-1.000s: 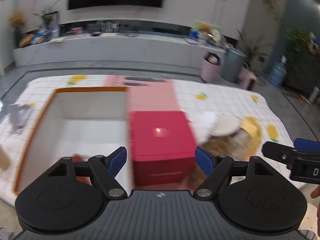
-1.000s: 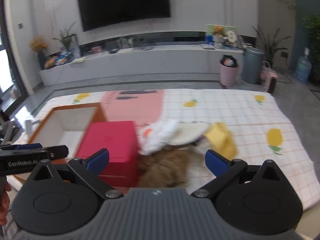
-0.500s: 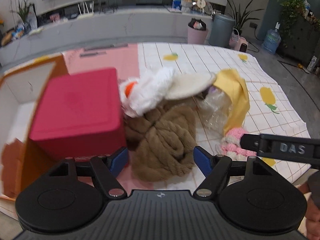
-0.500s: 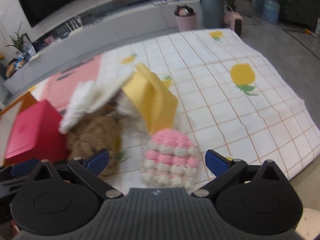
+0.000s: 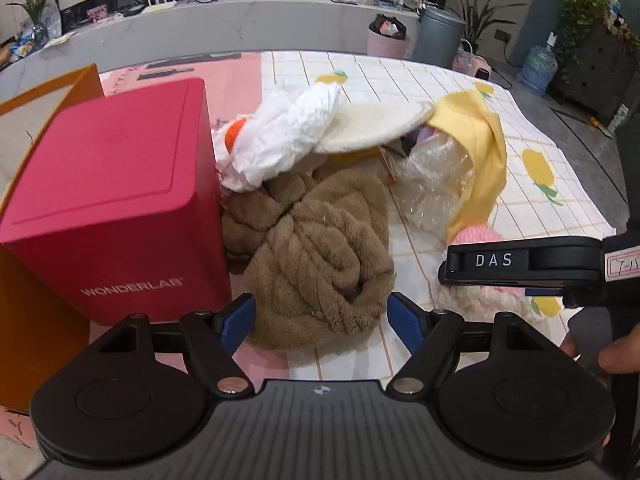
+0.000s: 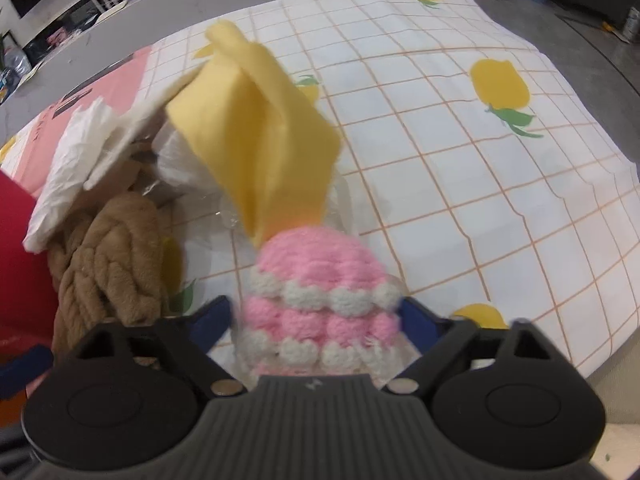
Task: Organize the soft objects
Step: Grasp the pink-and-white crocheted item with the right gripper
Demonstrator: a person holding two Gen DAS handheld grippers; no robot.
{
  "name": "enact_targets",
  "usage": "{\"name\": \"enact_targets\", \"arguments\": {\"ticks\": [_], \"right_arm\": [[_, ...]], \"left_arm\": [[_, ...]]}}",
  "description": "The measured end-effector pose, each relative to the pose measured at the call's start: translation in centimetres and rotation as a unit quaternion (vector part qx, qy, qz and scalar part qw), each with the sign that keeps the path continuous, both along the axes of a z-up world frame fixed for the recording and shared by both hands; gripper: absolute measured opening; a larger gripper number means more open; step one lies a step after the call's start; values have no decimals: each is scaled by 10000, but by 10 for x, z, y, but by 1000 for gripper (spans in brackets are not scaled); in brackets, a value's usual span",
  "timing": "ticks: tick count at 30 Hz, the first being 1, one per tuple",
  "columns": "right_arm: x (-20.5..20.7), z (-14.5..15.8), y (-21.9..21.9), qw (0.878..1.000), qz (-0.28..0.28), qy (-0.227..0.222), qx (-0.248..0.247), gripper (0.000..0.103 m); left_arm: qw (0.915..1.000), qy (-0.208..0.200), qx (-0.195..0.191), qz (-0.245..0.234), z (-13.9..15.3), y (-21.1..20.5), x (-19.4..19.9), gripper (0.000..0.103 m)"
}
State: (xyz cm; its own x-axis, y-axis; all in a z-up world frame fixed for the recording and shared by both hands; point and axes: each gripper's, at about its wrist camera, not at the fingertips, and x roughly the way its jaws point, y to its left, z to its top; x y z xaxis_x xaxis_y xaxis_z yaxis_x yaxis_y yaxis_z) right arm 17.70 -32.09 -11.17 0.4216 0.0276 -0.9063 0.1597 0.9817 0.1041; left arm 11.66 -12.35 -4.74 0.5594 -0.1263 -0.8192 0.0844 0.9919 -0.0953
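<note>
My left tongs (image 5: 321, 317) are spread wide with nothing gripped; the near edge of the brown plush bundle (image 5: 316, 256) lies in the gap between the blue pads (image 5: 236, 320), and I see no pad pressing into it. Just to the left of that bundle stands the red box (image 5: 116, 200), upright, its side touching the plush. Behind the red box I see the orange box (image 5: 48, 92), its top open and its inside white.

My right tongs (image 6: 316, 322) are closing, with the pink and white crocheted piece (image 6: 320, 296) between the blue pads (image 6: 210, 322). The picture is blurred there, and I cannot tell for sure whether the pads press on the yarn; they look right at its sides. From the left camera I see these right tongs (image 5: 520, 264) side-on, over the same pink piece, with a hand (image 5: 612, 356) at the frame's right edge.

Beyond the crocheted piece a yellow cloth (image 6: 260, 140) rises in a peak, its lower end touching the pink yarn. Clear crinkled plastic (image 5: 432, 184) lies under the cloth. Further left a white crumpled cloth (image 5: 288, 140) and a cream pad (image 5: 376, 128) sit on top of the brown bundle, with something orange (image 5: 234, 136) poking out beside the white cloth.

All of this rests on the table, on a checked cover with yellow fruit prints (image 6: 480, 160).
</note>
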Motion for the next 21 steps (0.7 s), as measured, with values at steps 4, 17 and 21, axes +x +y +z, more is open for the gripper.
{"name": "enact_targets", "arguments": {"ticks": [4, 17, 21], "right_arm": [[-3, -3, 7, 9994, 199, 8, -268, 75], [-27, 30, -1, 9972, 14, -477, -569, 56], [-26, 29, -1, 9976, -2, -459, -522, 56]], "left_arm": [[9999, 68, -108, 2, 0, 4, -2, 88], [9951, -318, -441, 828, -32, -4, -15, 88], [9946, -485, -156, 901, -44, -15, -12, 93]]}}
